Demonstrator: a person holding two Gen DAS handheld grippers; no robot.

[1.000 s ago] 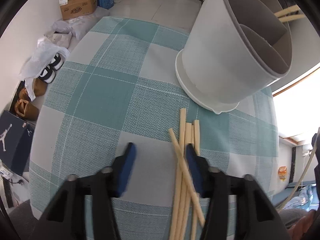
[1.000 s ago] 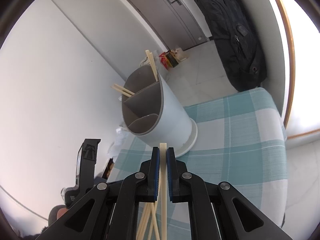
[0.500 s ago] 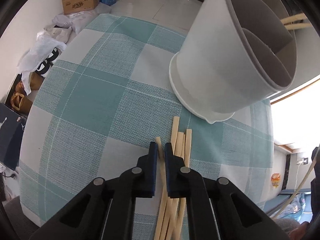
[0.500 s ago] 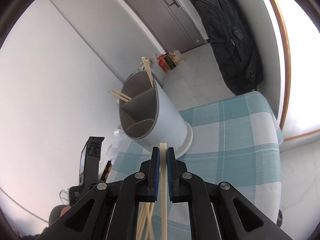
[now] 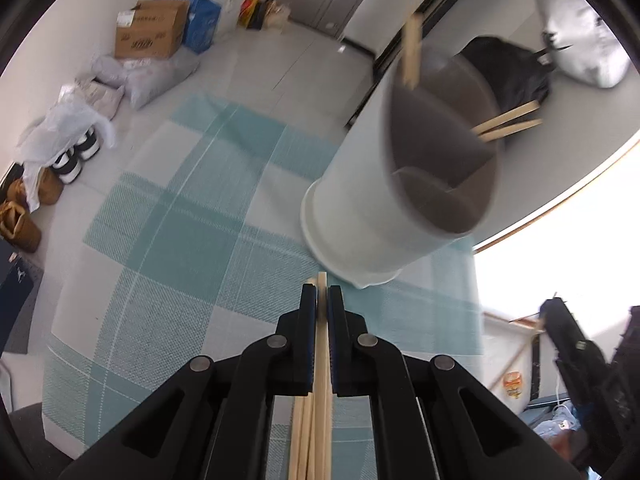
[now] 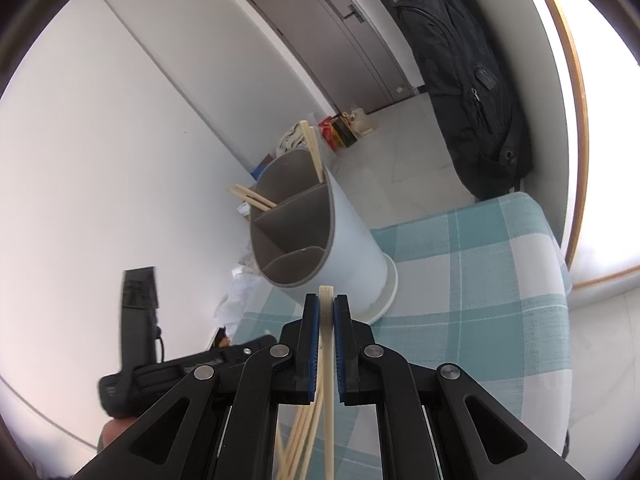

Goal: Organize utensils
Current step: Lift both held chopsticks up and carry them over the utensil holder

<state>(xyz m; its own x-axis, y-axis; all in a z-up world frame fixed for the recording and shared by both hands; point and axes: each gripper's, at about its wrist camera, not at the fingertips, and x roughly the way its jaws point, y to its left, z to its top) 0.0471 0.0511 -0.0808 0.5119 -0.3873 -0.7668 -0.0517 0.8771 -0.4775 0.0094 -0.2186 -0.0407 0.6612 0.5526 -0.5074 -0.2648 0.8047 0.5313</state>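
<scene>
A white utensil holder (image 5: 384, 208) with grey compartments stands on the teal checked tablecloth (image 5: 180, 232); it also shows in the right wrist view (image 6: 320, 236). Chopsticks (image 5: 508, 122) lean in its compartments. My left gripper (image 5: 321, 300) is shut on a wooden chopstick (image 5: 321, 360), raised above the cloth in front of the holder. More loose chopsticks (image 5: 302, 436) lie below it. My right gripper (image 6: 326, 308) is shut on another chopstick (image 6: 328, 380), held just in front of the holder. The left gripper's body (image 6: 140, 344) shows at the left of the right wrist view.
Cardboard boxes (image 5: 152, 32), bags and shoes (image 5: 72, 156) lie on the floor beyond the table's far edge. A black backpack (image 6: 472, 92) hangs near the door. The cloth extends to the right of the holder (image 6: 480, 280).
My left gripper shut on a chopstick from the pile and lifted it, backing away from the holder. My right gripper kept its chopstick and rose slightly.
</scene>
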